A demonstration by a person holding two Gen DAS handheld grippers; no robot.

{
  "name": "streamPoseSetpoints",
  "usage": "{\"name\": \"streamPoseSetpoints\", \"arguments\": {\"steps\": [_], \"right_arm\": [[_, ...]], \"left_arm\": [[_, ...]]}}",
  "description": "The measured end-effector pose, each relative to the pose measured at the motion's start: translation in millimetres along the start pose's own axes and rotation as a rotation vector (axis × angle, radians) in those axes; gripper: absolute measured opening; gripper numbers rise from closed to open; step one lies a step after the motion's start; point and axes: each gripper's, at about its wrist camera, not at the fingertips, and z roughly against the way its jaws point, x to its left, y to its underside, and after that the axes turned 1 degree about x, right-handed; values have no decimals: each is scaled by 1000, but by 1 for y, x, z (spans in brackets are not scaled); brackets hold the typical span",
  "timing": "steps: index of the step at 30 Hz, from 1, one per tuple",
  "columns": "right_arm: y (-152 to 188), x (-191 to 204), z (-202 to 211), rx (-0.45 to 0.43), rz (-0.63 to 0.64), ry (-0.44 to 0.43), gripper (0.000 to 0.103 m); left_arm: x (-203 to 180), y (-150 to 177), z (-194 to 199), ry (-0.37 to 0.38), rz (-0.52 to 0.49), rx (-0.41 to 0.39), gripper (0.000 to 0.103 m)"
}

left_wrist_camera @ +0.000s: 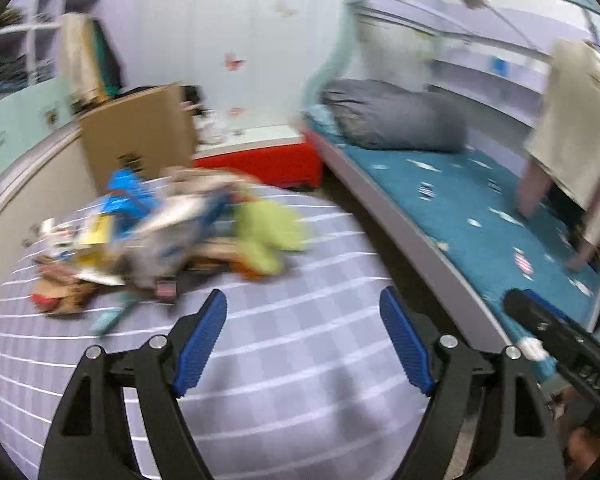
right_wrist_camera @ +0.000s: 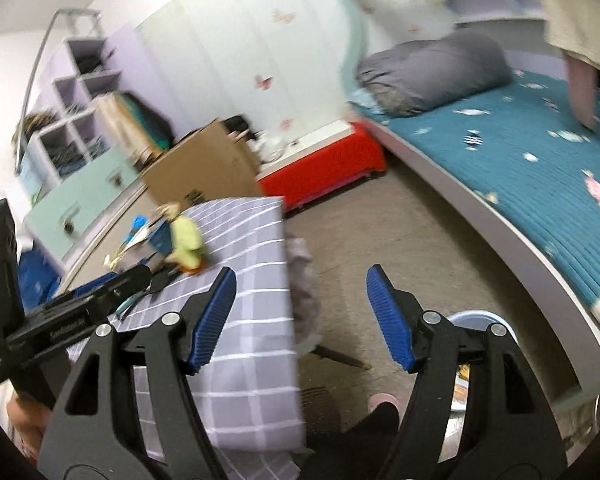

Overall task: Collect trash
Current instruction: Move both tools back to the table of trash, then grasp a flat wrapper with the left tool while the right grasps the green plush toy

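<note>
A blurred heap of trash (left_wrist_camera: 140, 240), wrappers, paper and cardboard scraps with a green crumpled piece (left_wrist_camera: 268, 236), lies on the far left of a table with a grey checked cloth (left_wrist_camera: 292, 360). My left gripper (left_wrist_camera: 302, 336) is open and empty, over the cloth just short of the heap. My right gripper (right_wrist_camera: 300, 316) is open and empty, held over the table's right edge and the floor. The heap also shows in the right wrist view (right_wrist_camera: 172, 240). The right gripper's body shows in the left wrist view (left_wrist_camera: 560, 340).
A cardboard box (left_wrist_camera: 140, 136) stands behind the table, a red box (left_wrist_camera: 268, 160) beside it. A bed with a teal cover (left_wrist_camera: 480, 216) and grey pillow (left_wrist_camera: 396, 120) runs along the right. A pale blue bin (right_wrist_camera: 476, 320) sits on the floor below my right gripper.
</note>
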Motion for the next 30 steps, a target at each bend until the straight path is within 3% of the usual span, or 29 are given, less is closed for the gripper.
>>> {"name": "streamPoseSetpoints", "arguments": {"steps": [7, 11, 14, 17, 19, 24, 28, 30], "right_arm": [[-8, 60, -51, 66, 98, -38, 67], [-9, 80, -70, 86, 129, -42, 68], [-12, 92, -87, 105, 148, -38, 68], [-14, 98, -99, 115, 163, -36, 68], [-17, 103, -106, 117, 177, -35, 68], [-29, 116, -126, 118, 227, -21, 68], [-36, 125, -143, 124, 264, -23, 68], [-39, 131, -152, 138, 288, -40, 68]], "left_arm": [[105, -5, -4, -126, 77, 10, 77], [133, -2, -9, -171, 57, 29, 77], [139, -2, -15, -200, -3, 43, 76], [136, -4, -30, -222, -63, 76, 60], [127, -5, -36, -220, -92, 88, 55], [115, -14, -45, -268, -190, 81, 52], [109, -20, -57, -263, -253, 107, 52], [111, -23, -60, -248, -245, 107, 40]]}}
